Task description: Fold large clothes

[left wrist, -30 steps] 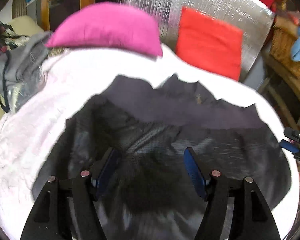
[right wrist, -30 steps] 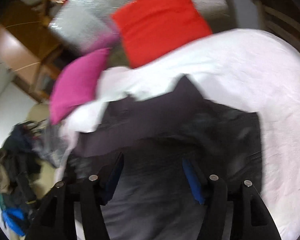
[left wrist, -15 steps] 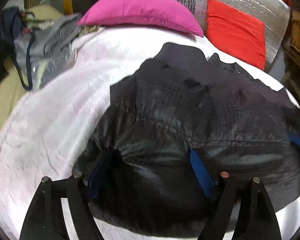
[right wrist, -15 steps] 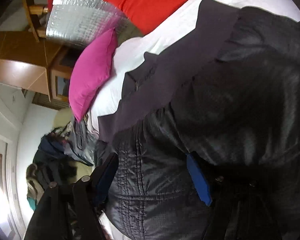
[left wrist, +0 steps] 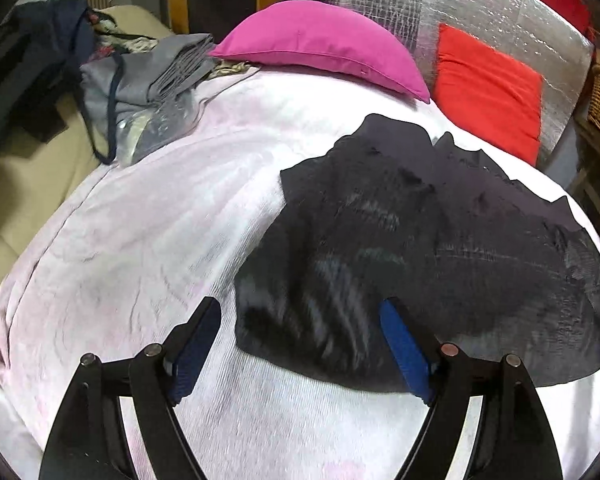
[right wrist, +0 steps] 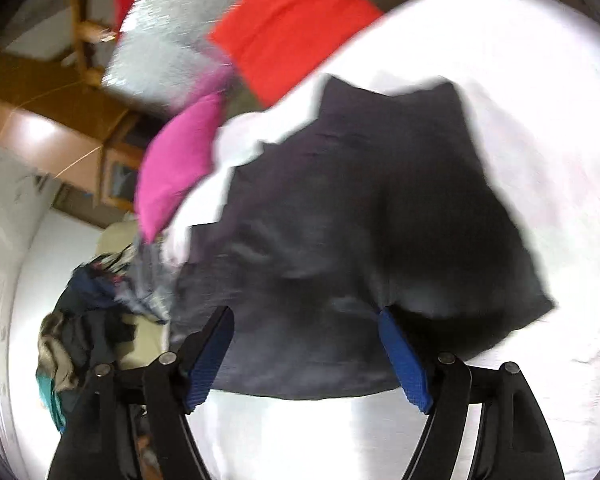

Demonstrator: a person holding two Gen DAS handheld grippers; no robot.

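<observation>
Left tool [left wrist: 300, 348] spread, empty, above dark jacket [left wrist: 440, 248] lying rumpled on white bed [left wrist: 140, 240] below pink pillow [left wrist: 320, 48]. Right tool [right wrist: 306, 350] opening, empty. Partly folded at most; smoothing and further folds left.

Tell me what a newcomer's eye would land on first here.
A dark jacket lies crumpled in the middle of a white bedcover. Behind it, at the head of the bed, sit a pink pillow and a red cushion. Both grippers, left and right, stand open at its near edge, the right's jaws opening.
</observation>
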